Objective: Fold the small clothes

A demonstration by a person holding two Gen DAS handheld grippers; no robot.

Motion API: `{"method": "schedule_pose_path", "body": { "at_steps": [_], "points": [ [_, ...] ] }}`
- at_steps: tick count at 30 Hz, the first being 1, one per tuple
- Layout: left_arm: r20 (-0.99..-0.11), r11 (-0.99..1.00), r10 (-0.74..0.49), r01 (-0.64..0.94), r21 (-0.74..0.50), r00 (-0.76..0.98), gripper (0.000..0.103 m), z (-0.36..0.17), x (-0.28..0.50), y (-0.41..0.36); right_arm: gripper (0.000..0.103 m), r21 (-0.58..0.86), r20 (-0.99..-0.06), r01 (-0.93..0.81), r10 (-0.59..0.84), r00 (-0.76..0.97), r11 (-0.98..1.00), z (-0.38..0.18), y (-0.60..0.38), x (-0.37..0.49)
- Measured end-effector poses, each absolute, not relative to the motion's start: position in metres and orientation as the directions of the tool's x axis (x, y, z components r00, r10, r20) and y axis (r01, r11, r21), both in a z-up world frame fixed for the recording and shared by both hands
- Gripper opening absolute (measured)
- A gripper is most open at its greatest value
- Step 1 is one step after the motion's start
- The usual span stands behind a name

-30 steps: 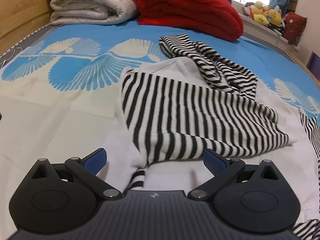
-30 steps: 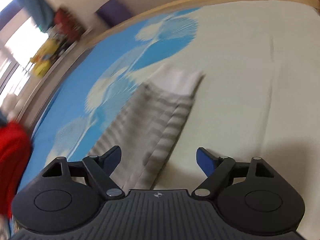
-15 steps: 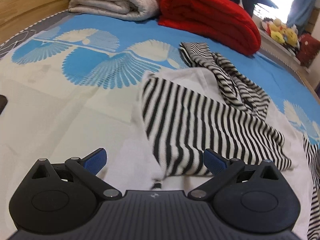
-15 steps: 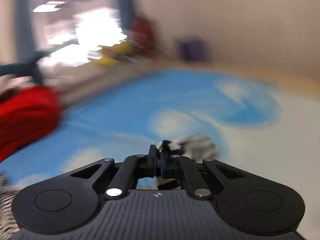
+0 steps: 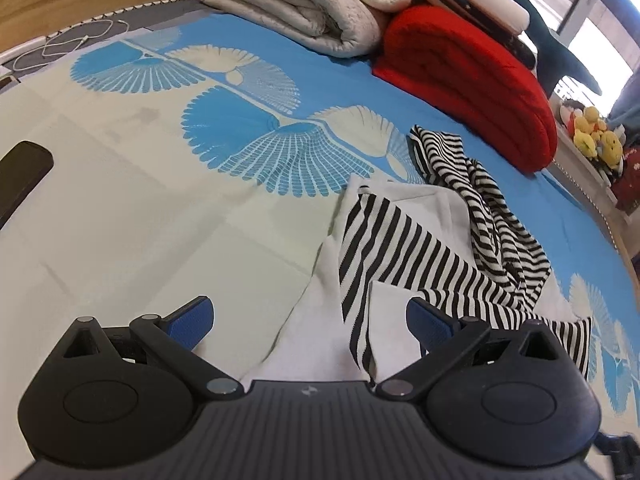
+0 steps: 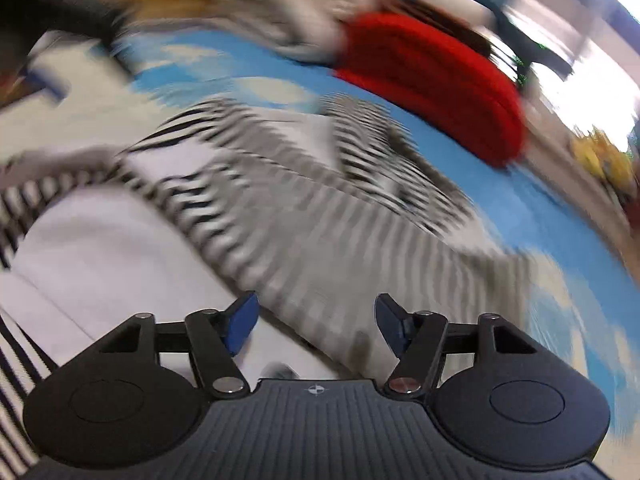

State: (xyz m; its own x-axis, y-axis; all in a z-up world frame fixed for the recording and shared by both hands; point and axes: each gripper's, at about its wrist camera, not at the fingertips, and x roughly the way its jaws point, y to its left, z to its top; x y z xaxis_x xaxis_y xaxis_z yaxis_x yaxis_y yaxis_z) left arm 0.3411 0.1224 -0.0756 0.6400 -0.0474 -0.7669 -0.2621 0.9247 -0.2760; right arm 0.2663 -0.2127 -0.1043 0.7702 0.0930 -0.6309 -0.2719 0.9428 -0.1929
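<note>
A black-and-white striped garment point(image 5: 400, 248) with white parts point(image 5: 320, 340) lies rumpled on the blue and cream bedsheet point(image 5: 160, 220). A crumpled striped piece point(image 5: 480, 184) lies just behind it. My left gripper point(image 5: 310, 312) is open and hovers over the garment's near white edge, with nothing between its pads. The right wrist view is heavily blurred: the striped garment point(image 6: 320, 240) and a white area point(image 6: 100, 248) fill it. My right gripper point(image 6: 316, 308) hangs above the stripes, its jaws opening and the pads pressing on nothing.
A folded red blanket point(image 5: 468, 80) and a cream blanket point(image 5: 312, 4) lie at the bed's far end. Yellow plush toys point(image 5: 592, 140) sit on a ledge at right. A dark flat object point(image 5: 20, 176) and a white cable point(image 5: 68, 44) are at left.
The right gripper, open a second ago, shut on a striped piece, swung across the bed with a roll, and now stands open over the garment. The left gripper shifted slightly; a white flap now lies over the stripes.
</note>
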Motion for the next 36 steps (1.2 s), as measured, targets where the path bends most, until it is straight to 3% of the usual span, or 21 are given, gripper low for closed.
{"method": "schedule_pose_path", "body": {
  "at_steps": [2,7,11,15,19,24,25,26,31,33,36],
  "points": [
    [-0.772,0.93,-0.05,-0.251,-0.267,0.634,0.103,-0.077,0.341,0.119,0.081,-0.098,-0.613,-0.154,0.062,0.788,0.983,-0.089,-0.241,0.25],
    [-0.781,0.933,-0.08,-0.229,-0.277,0.619,0.103,-0.084,0.338,0.107,0.082,0.02,-0.545,0.117,-0.087,0.834,0.993,-0.092,-0.296,0.243],
    [-0.758,0.951,-0.108,-0.156,-0.268,0.643,0.103,-0.078,0.342,0.099,0.078,0.132,-0.553,0.183,-0.081,0.829,0.974,-0.083,-0.345,0.281],
    [-0.768,0.979,-0.071,-0.102,-0.175,0.637,0.103,-0.077,0.371,0.085,0.076,0.208,-0.528,0.218,-0.078,0.846,0.954,-0.076,-0.383,0.339],
    [-0.775,0.982,-0.088,-0.075,-0.172,0.626,0.103,-0.089,0.392,0.078,0.067,0.227,-0.595,0.244,-0.064,0.801,0.943,-0.093,-0.389,0.407],
    [-0.799,0.992,-0.066,-0.05,-0.119,0.598,0.103,-0.104,0.4,0.073,0.068,0.29,-0.716,0.289,0.006,0.698,0.913,-0.117,-0.381,0.448],
    [-0.8,0.992,-0.063,-0.049,-0.115,0.596,0.103,-0.106,0.4,0.073,0.053,0.289,-0.722,0.287,0.011,0.691,0.913,-0.12,-0.377,0.451],
    [-0.803,0.992,-0.062,-0.051,-0.114,0.593,0.103,-0.107,0.401,0.073,0.003,0.275,-0.723,0.283,0.003,0.691,0.919,-0.124,-0.375,0.454],
    [-0.803,0.991,-0.059,-0.06,-0.117,0.593,0.103,-0.109,0.401,0.074,0.002,0.239,-0.69,0.403,-0.137,0.711,0.884,-0.13,-0.395,0.467],
    [-0.802,0.99,-0.062,-0.065,-0.125,0.594,0.103,-0.108,0.402,0.074,0.003,0.268,-0.705,0.379,-0.087,0.703,0.886,-0.139,-0.4,0.468],
    [-0.799,0.989,-0.076,-0.055,-0.135,0.597,0.103,-0.108,0.401,0.073,0.019,0.368,-0.718,0.369,0.008,0.696,0.854,-0.145,-0.408,0.46]
  ]
}}
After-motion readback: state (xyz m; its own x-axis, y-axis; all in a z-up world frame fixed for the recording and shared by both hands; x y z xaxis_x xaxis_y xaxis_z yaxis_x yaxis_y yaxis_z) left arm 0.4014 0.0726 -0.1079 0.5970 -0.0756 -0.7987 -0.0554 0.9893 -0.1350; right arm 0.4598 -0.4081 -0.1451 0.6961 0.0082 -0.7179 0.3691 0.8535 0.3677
